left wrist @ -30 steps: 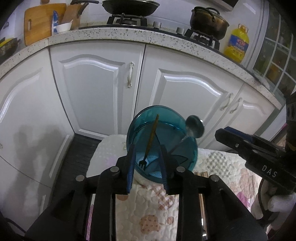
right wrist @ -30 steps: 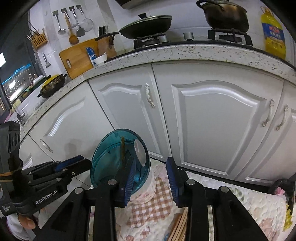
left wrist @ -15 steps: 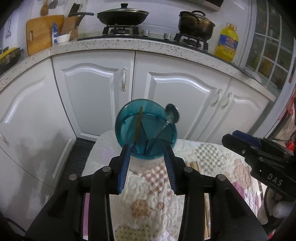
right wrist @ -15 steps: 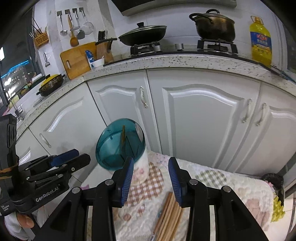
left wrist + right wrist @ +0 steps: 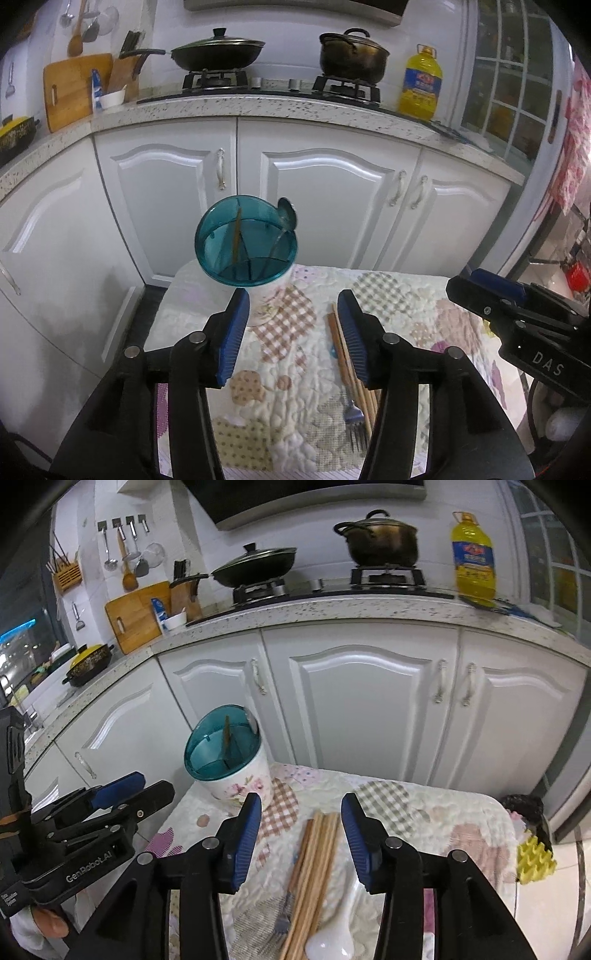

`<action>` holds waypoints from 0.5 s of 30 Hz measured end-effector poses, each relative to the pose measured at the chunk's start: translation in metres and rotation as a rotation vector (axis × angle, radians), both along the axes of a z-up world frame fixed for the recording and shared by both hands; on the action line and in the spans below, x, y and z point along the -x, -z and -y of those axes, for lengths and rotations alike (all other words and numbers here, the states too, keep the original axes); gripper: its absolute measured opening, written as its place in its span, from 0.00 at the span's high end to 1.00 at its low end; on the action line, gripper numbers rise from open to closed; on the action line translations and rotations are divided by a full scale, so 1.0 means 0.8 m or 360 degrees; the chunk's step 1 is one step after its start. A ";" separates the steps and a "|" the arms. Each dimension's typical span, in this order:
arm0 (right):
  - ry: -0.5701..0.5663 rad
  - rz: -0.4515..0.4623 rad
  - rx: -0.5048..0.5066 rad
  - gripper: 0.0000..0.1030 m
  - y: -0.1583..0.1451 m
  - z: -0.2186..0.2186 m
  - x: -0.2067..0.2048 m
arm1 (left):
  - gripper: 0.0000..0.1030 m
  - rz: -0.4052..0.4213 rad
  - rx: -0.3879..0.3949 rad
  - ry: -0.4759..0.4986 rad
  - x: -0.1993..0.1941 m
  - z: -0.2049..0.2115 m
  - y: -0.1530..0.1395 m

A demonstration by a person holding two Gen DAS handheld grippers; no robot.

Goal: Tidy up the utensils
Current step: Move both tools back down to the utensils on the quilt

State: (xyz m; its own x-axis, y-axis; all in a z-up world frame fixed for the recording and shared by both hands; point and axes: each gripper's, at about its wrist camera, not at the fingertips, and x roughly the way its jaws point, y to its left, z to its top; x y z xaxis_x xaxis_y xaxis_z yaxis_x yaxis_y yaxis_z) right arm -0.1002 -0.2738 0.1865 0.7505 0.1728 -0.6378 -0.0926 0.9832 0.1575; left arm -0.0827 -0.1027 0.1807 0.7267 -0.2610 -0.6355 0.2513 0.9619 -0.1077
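Note:
A white floral utensil holder (image 5: 236,771) with a teal divided top (image 5: 245,242) stands at the far left corner of the quilted table cover (image 5: 399,295). Inside it are a wooden-handled fork (image 5: 235,236) and a metal spoon (image 5: 285,221). A bundle of wooden chopsticks (image 5: 314,867), a blue fork (image 5: 354,421) and a white spoon (image 5: 338,930) lie on the cover. My left gripper (image 5: 293,330) hangs back from the holder, jaws opening, nothing between them. My right gripper (image 5: 301,840) hovers above the chopsticks, jaws opening and empty.
White cabinet doors (image 5: 325,206) rise just behind the table. The speckled counter (image 5: 332,605) above carries a stove with a pan and a pot, a yellow oil bottle (image 5: 472,554) and a cutting board (image 5: 136,616). A yellow object (image 5: 533,856) lies at the table's right edge.
Both grippers pulled back and up from the holder, which now looks smaller and farther. Both pairs of jaws widened. The chopsticks, fork and white spoon on the cover came into view.

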 end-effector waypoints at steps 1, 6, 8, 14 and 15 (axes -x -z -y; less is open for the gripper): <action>0.0012 -0.0001 -0.0001 0.58 0.000 0.002 0.005 | 0.49 0.0004 -0.0003 0.0005 0.003 0.003 -0.001; 0.0077 -0.0002 0.0021 0.57 0.000 0.012 0.023 | 0.45 0.0014 -0.0006 0.0024 0.014 0.013 -0.004; 0.0093 -0.0004 0.0024 0.56 -0.001 0.015 0.028 | 0.45 0.0018 -0.0011 0.0033 0.018 0.018 -0.005; 0.0129 -0.0016 0.0028 0.54 0.000 0.025 0.038 | 0.45 0.0021 -0.0022 0.0070 0.025 0.030 -0.005; 0.0133 -0.0020 0.0031 0.54 0.000 0.026 0.039 | 0.45 0.0021 -0.0026 0.0079 0.026 0.033 -0.005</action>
